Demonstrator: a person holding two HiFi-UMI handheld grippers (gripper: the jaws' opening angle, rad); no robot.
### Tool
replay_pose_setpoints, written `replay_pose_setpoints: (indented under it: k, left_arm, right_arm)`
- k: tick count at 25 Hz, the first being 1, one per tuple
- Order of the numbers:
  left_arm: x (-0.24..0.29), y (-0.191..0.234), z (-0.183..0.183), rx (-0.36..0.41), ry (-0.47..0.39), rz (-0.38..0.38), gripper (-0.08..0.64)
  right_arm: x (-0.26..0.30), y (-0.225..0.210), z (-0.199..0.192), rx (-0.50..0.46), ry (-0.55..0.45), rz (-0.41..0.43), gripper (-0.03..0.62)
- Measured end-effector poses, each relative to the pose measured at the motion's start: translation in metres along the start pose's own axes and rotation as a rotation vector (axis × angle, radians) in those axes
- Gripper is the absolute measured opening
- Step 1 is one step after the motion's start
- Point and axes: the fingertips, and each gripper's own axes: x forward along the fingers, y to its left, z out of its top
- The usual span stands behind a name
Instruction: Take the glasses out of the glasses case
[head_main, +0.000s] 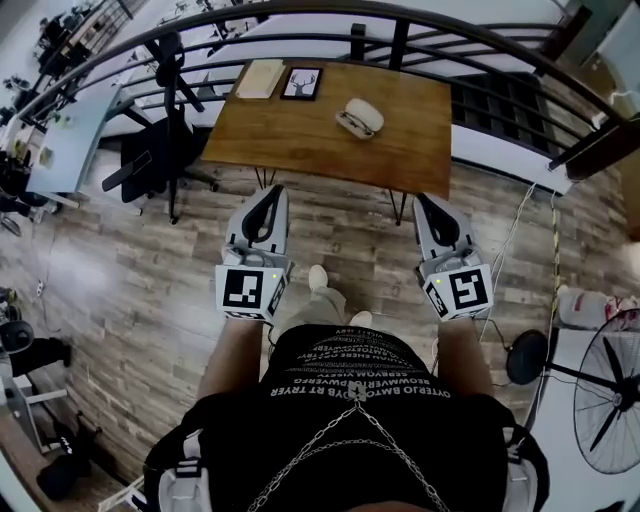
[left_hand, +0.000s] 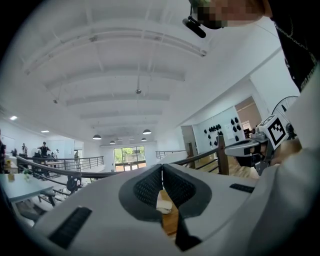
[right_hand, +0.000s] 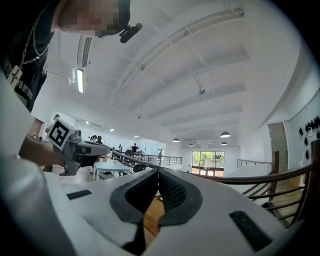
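Wooden floor (head_main: 120, 270) fills most of the head view, and beyond a curved railing (head_main: 300, 12) stands a wooden table (head_main: 420, 150). On its middle lies a white glasses case (head_main: 362, 115), which seems to be open, with the dark glasses (head_main: 350, 123) along its near edge; it is too small to be sure. A picture frame (head_main: 301, 83) and a tan notebook (head_main: 260, 78) lie at the far left corner, well apart from the case. I hold the left gripper (head_main: 271, 192) and the right gripper (head_main: 424, 201) side by side, pointing level toward the table and well short of it

From the left gripper view, its jaws are pressed together with nothing between them; under them I see a strip of the table with the white case on it

From the right gripper view, the jaws are also fully closed and empty, with only table wood below them

I judge the glasses light, thin and fragile, with slippery lenses, so I would pinch the bridge or a temple near the hinge, gently. The case is probably light and may slide, so one gripper should steady its shell
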Motion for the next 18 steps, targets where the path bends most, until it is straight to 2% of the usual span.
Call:
replay_pose_setpoints:
  k: [8, 18]
  left_arm:
    - [0.045, 0.013, 0.008, 0.011, -0.034, -0.058, 0.029]
    - [0.096, 0.032, -0.003, -0.019, -0.020, -0.112, 0.029]
  right_arm:
    - [0.028, -0.016, 0.004, -0.030, 0.014, -0.042, 0.015]
    - [0.072, -0.041, 0.000, -0.025, 0.049, -0.079, 0.015]
